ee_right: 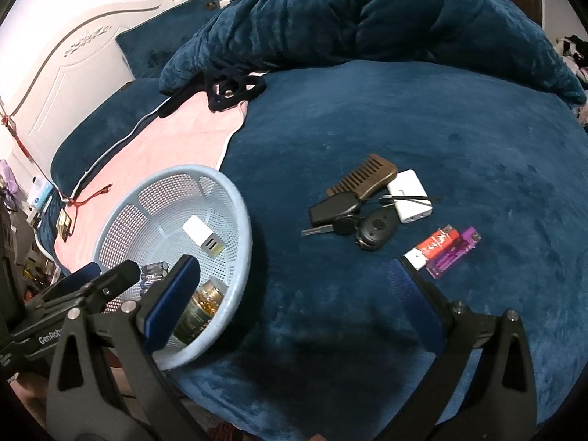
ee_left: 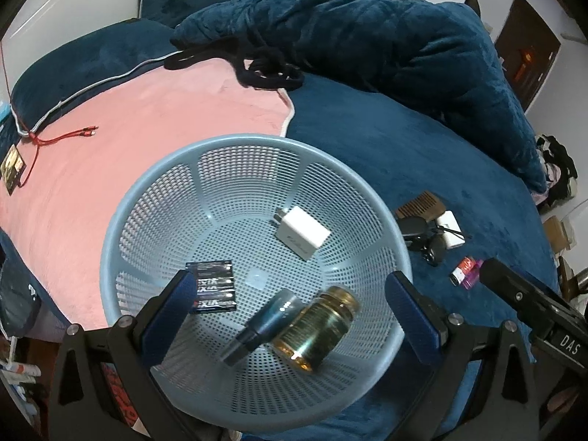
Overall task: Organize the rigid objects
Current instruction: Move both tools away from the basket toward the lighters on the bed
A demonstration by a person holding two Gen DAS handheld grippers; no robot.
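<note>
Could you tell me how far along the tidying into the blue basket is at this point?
Done: the basket holds a white charger, batteries, a dark bottle and a gold jar. In hand: nothing; both grippers are open. Left: comb, keys, power bank, lighters.

left wrist: close above the blue basket (ee_left: 253, 147), facing down into it
right wrist: farther right, facing the bedspread (ee_right: 404, 110)
shared: basket (ee_right: 235, 198), bed

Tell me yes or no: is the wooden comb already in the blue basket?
No. The comb lies on the blue bedspread beside the keys, well apart from the basket.
</note>
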